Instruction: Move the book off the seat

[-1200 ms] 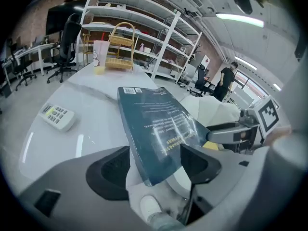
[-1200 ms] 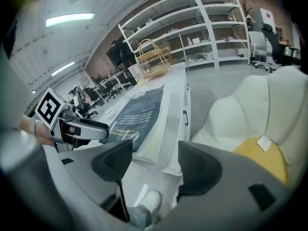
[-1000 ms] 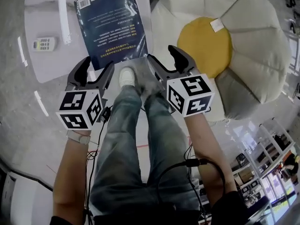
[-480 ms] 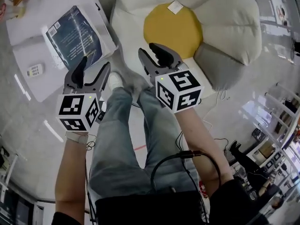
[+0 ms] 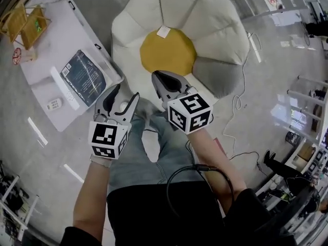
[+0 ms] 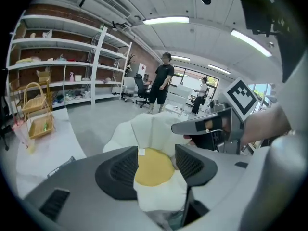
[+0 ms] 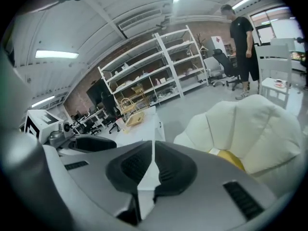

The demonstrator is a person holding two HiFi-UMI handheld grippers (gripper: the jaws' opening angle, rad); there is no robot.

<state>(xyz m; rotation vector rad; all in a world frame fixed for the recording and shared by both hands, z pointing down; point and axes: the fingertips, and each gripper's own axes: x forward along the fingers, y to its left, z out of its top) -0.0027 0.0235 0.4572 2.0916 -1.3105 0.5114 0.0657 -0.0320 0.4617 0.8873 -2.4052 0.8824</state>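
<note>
The dark blue book (image 5: 84,77) lies flat on the low white table (image 5: 48,50), left of the flower-shaped cream seat (image 5: 215,29) with its yellow centre (image 5: 168,52). Nothing lies on the seat. Both grippers hang in the air above the person's legs, away from the book. My left gripper (image 5: 123,97) has its jaws apart and closing, with nothing between them; through the gap, the left gripper view shows the seat's yellow centre (image 6: 153,166). My right gripper (image 5: 160,80) is shut and empty, and in the right gripper view its pads (image 7: 153,170) meet.
On the table lie a white remote (image 5: 54,104) and a long white bar (image 5: 64,88); wooden baskets (image 5: 25,22) stand at its far end. A white cable (image 5: 238,106) trails on the floor right of the seat. Two people (image 6: 161,83) stand far back, beside shelving (image 6: 53,71).
Both grippers have drawn back from the table's edge toward the person's body. The right jaws went from wide open to shut. The left jaws narrowed. The book stayed on the table.
</note>
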